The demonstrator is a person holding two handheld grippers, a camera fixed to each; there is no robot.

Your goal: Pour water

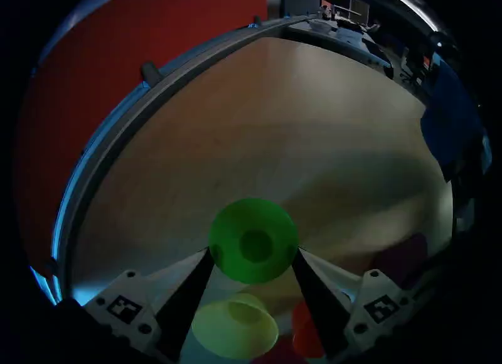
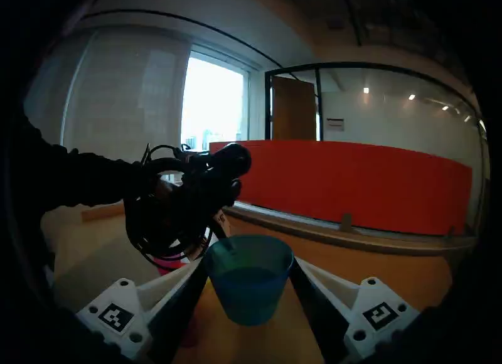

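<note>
On my left feed, the left gripper (image 1: 253, 251) was pointed down at the wooden tabletop (image 1: 301, 132), with its 2 fingers closed against the sides of a green cup (image 1: 253, 240). I was seeing that cup end-on, as a round disc with a darker circle in the middle, and I could not tell whether its mouth or its base faced the camera. Below it, on the tabletop, stood a yellow-green cup (image 1: 235, 326) between the fingers and a red cup (image 1: 305, 329) just beside the right-hand finger, partly hidden by it. A dark purple shape (image 1: 405, 257) sat near the right edge, too dim to identify. A red partition (image 1: 125, 56) ran behind the tabletop's far edge.

On my right feed, the right gripper (image 2: 250, 263) was level and held a blue cup (image 2: 250, 282) upright, 1 finger pressing on each side. The inside of the cup looked filled partway with liquid, though the blue tint made the level hard to judge. Just behind and left of the cup, a dark-sleeved arm (image 2: 75, 176) reached in, holding the other gripper amid loops of black cable (image 2: 150, 238), above the blue cup's rim. The red partition and a bright window (image 2: 213, 100) were behind.
</note>
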